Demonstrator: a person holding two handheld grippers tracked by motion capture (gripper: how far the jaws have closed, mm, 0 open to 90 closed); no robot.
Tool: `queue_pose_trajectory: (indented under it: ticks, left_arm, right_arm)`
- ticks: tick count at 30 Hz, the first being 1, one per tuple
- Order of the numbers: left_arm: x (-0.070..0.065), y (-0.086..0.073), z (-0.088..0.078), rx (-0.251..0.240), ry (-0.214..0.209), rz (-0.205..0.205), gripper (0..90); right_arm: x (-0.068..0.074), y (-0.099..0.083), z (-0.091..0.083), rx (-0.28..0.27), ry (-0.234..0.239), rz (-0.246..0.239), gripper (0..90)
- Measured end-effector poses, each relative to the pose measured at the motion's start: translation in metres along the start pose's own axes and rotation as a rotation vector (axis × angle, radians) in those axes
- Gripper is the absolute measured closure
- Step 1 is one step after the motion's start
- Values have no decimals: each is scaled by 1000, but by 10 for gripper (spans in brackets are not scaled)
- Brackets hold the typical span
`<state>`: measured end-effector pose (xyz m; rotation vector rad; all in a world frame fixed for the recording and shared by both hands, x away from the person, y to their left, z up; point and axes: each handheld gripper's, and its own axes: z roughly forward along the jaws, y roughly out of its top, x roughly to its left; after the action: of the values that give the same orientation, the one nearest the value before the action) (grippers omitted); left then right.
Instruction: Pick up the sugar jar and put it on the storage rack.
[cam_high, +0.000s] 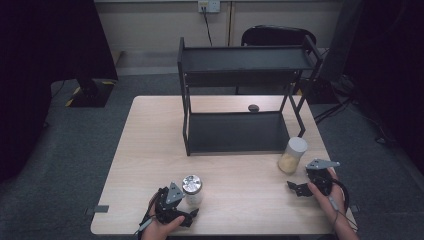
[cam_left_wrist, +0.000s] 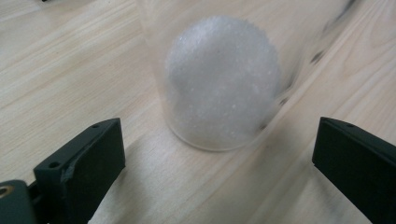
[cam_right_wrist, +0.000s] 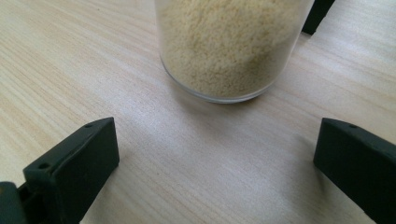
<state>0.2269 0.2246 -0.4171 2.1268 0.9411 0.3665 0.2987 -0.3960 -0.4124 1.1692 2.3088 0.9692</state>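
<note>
Both hand-held grippers are lining up on a jar each, and neither is touching yet. The left hand-held gripper is sitting near the counter's front edge toward the left corner, jaws spread wide with nothing between the pads, and the white jar is standing upright just ahead of it. The right hand-held gripper is waiting near the front right corner, jaws equally wide and empty, facing the yellow jar, which is standing upright close to the right edge, just beside the rack's front right leg. To grip well, I'd judge each hand should be sliding straight forward and low until the jar's wall is sitting centred between the pads, then closing evenly on the lower body, not the lid; going in skewed is risking a nudge that tips a jar. Both jars are clear, smooth-walled cylinders, likely slippery, so a square, firm squeeze is looking wise. The white one is holding fine, sugary crystals heaped in a dome under a shiny metallic lid; the yellow one is packed with small pale-gold grains under a pale lid. The counter is light wood with a fine straight grain, the rack dark matte metal with two flat shelves.
</note>
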Motion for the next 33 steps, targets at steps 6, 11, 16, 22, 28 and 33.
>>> queue_pose_trajectory:
  ticks: [6, 11, 16, 22, 28, 33]
  left_arm:
    - [4, 0, 0, -33, -21, -18, 17]
    - [7, 3, 1, -52, -28, -45, 17]
    - [8, 5, 6, -76, -30, -55, 23]
    - [9, 8, 14, -82, -32, -52, 81]
    - [16, 8, 22, -91, -57, -66, 181]
    - [12, 8, 20, -104, -52, -17, 272]
  right_arm:
    - [0, 0, 0, 0, 0, 0, 0]
    - [0, 0, 0, 0, 0, 0, 0]
    - [0, 0, 0, -1, 0, -1, 0]
    - [0, 0, 0, -1, 0, -1, 0]
    - [0, 0, 0, -1, 0, -1, 0]
    - [0, 0, 0, -1, 0, -1, 0]
